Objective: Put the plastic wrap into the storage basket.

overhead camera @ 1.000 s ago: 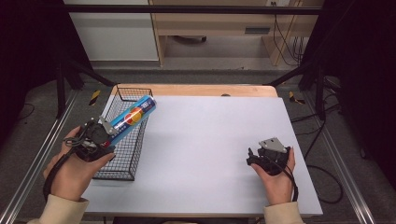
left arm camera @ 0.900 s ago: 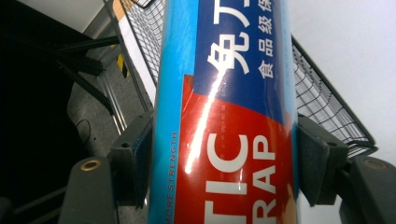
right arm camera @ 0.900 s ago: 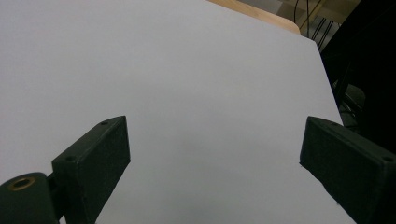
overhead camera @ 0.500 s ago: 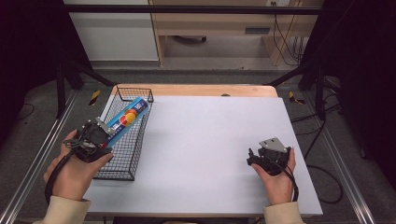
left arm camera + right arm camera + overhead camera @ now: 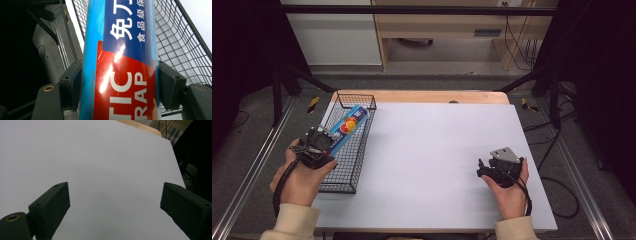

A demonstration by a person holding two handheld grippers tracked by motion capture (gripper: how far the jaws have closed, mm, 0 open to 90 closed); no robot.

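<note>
The plastic wrap box [image 5: 348, 128] is a long blue carton with a red panel, white Chinese characters and big white "TIC / RAP" lettering, and the left gripper [image 5: 323, 141] has its jaws clamped on both long sides of it. It sits angled inside the black wire basket [image 5: 339, 185], lower than a second ago when its far end poked over the basket's rim. Off to the basket's right on the white table [image 5: 437, 150], the right gripper [image 5: 482, 170] rests with jaws spread wide, gripping nothing, same spot as before.

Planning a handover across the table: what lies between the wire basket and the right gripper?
Nothing: in the high view, bare white tabletop runs from the wire basket to the right gripper.
</note>
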